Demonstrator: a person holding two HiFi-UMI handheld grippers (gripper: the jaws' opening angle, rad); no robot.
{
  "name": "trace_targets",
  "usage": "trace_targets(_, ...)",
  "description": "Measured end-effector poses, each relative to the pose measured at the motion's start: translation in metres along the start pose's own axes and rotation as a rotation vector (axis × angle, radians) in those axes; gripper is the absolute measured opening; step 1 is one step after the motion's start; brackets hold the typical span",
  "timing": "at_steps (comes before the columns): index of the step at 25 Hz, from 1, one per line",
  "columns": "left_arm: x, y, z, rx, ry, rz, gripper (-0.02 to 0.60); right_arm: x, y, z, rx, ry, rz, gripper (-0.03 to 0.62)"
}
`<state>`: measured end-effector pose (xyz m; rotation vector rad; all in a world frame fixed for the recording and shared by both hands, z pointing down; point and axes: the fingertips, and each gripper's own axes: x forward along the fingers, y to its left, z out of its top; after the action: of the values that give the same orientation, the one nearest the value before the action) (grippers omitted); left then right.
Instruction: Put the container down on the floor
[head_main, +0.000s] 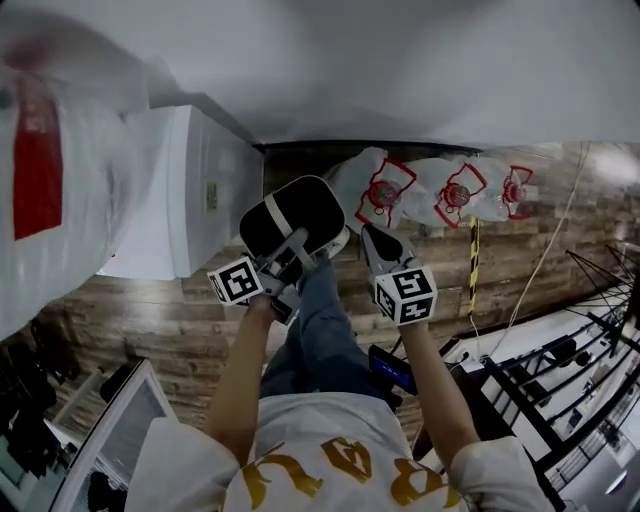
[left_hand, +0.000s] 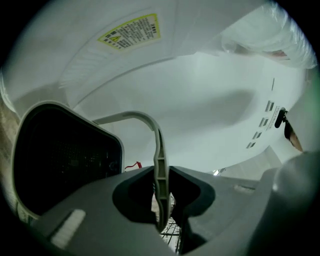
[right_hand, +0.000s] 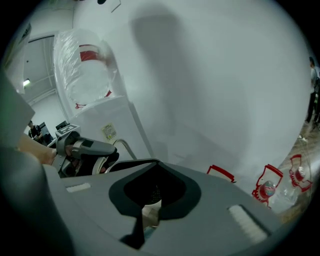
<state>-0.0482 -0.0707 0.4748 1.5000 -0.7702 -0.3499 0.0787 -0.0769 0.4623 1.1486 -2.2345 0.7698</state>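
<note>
The container (head_main: 295, 215), a black bucket with a pale rim, hangs in the air above the wooden floor (head_main: 180, 320), not resting on it. In the head view it sits just above the middle of the picture, in front of the person's knees. Its thin grey handle (left_hand: 159, 165) arches up from the rim and runs straight down between the jaws of the left gripper (left_hand: 160, 180), which are clenched on it from both sides. The black side of the container (left_hand: 60, 160) fills the 9 o'clock part of the left gripper view.

In the head view the left gripper (head_main: 298, 245) comes in from 7 o'clock of the container. The right gripper (head_main: 372, 236) lies at 4 o'clock, just beside the rim; whether it touches cannot be told. Its own view shows the right gripper (right_hand: 150, 200) with the jaws drawn together and nothing grasped. The left gripper (right_hand: 82, 150) shows at 9 o'clock there.

A leg in jeans (head_main: 325, 320) runs down at 6 o'clock of the container. A white cabinet (head_main: 205, 190) stands at 9 o'clock, bearing a yellow label (left_hand: 131, 31). Clear bags with red trim (head_main: 440, 190) lie on the floor at 2 o'clock, against the white wall (head_main: 400, 70). A plastic-wrapped bundle (head_main: 40, 150) with a red patch fills the far 9 o'clock edge
</note>
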Motion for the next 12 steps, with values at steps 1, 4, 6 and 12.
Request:
trace_targets(1,0.001,0.006,0.001,-0.023,-0.007,0.010,0.072,0.006,-0.002,-0.003,-0.002,0.007,0.005,0.025)
trace_targets(4,0.008,0.025,0.002,-0.025,-0.011,0.033,0.072,0.022,-0.005,-0.013,-0.042,0.036,0.028,0.025)
trace_targets(6,0.014,0.033,0.002,-0.016,-0.012,0.017,0.072,0.032,-0.003,-0.021,-0.095,0.058,0.049,0.025)
trace_targets(12,0.025,0.071,-0.004,0.011,0.017,0.064,0.072,0.060,0.007,-0.045,-0.157,0.095,0.122,0.025)
